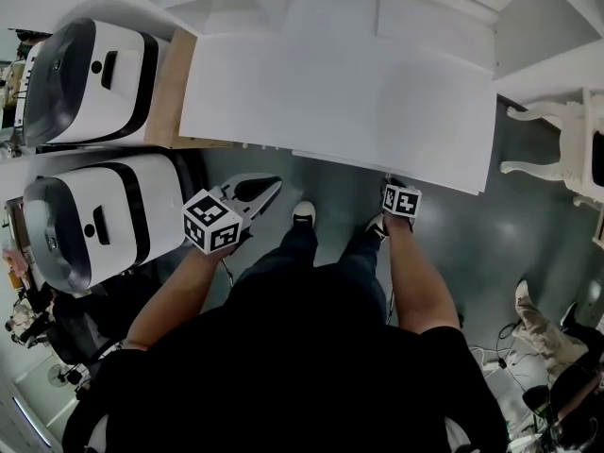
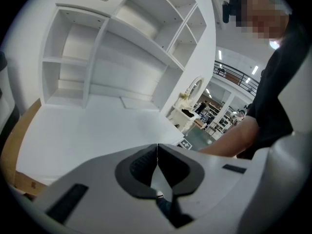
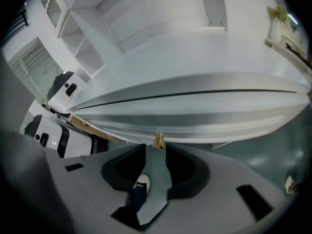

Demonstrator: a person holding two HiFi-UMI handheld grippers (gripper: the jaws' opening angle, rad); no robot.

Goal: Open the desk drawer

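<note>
The white desk (image 1: 340, 92) fills the middle of the head view; I stand at its front edge. Its drawer front (image 3: 195, 118) runs as a pale band under the desk top in the right gripper view, with a small brass knob (image 3: 158, 140) on it. My right gripper (image 3: 156, 147) points steeply down at that edge (image 1: 394, 185); its jaws stand open, with the knob between the fingertips and a little room on either side. My left gripper (image 1: 271, 187) hovers left of my legs, in front of the desk, and is shut (image 2: 157, 146) on nothing.
Two white machines with black bands (image 1: 90, 83) (image 1: 99, 220) stand at the left, one of them on a wooden board (image 1: 170, 92). A white shelf unit (image 2: 122, 43) rises at the desk's back. A white ornate chair (image 1: 557, 140) stands at the right. Cables (image 1: 491, 357) lie on the grey floor.
</note>
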